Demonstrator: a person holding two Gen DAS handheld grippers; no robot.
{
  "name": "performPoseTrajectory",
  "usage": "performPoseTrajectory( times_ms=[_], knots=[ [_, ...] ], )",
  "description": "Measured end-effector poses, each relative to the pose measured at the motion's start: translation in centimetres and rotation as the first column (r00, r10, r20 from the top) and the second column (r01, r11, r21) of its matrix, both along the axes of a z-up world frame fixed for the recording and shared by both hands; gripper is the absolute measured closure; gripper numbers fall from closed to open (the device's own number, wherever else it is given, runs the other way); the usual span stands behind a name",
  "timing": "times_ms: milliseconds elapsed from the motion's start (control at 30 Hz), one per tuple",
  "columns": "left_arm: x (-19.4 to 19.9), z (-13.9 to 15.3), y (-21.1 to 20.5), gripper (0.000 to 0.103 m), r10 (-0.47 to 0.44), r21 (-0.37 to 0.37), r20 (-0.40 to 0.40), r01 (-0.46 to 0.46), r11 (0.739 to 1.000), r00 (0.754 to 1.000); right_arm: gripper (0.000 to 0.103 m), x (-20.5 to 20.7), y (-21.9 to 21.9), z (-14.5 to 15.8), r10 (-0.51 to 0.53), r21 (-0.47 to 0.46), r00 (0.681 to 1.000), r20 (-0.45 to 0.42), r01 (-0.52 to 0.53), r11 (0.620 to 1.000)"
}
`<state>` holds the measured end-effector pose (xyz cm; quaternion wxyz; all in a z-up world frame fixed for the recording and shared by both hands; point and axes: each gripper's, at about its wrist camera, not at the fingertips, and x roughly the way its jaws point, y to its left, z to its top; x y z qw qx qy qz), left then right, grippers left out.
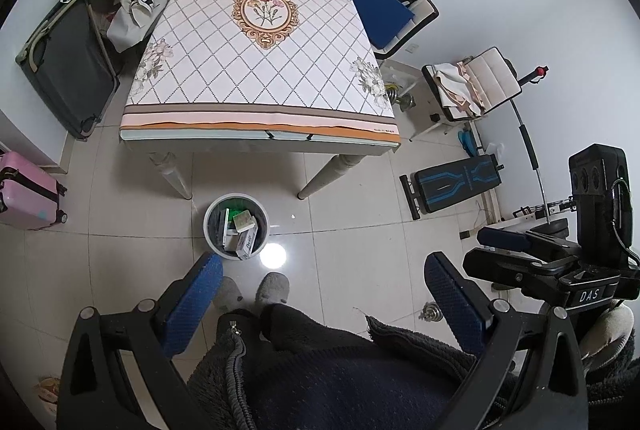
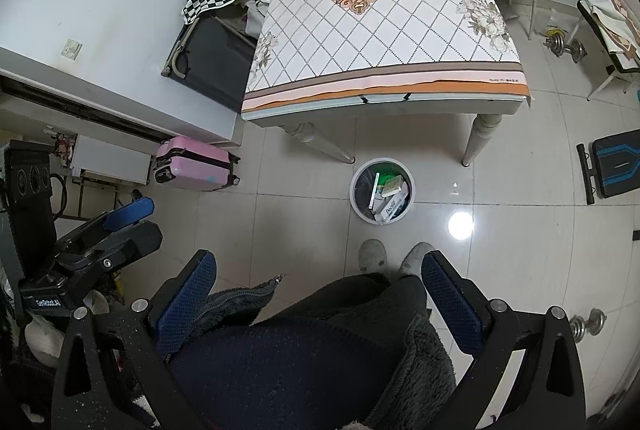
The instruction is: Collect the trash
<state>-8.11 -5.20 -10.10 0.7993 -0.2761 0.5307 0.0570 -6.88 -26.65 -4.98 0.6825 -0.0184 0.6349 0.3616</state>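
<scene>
Glossy floor tiles (image 1: 360, 230), seemingly ceramic

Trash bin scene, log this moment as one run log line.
left tongs open, empty | right tongs open, empty | trash bin on floor before table, holds boxes | tabletop centre bare

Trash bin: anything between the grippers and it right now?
Nothing visible blocks it. The trash bin stands on bare floor tiles in front of the table, beyond the person's slippers. Left gripper and right gripper are both open and empty, held above the person's lap.

Patterned table (image 1: 260, 42) on glossy tiled floor (image 1: 340, 250).
</scene>
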Motion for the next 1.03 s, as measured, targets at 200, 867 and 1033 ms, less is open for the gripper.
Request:
performPoseTrajectory(
  times_ms=[200,867,1033],
  knots=[
    [-0.07,0.00,0.09,0.000,0.009,-0.002,0.001,-0.009,1.000,1.000,0.000,0.09,0.21,-0.05,-0.001,0.000,1.000,-0.002,0.001,1.000],
    [-0.63,0.35,0.34,0.000,0.035,0.003,0.008,-0.035,0.999,0.999,0.000,0.06,0.68,-0.24,0.018,0.005,1.000,-0.003,-0.018,1.000],
    [-0.89,0.57,0.23,0.000,0.038,0.008,0.014,-0.038,0.999,0.999,0.000,0.14,0.79,-0.29,0.019,0.009,1.000,-0.006,-0.019,1.000]
  ],
)
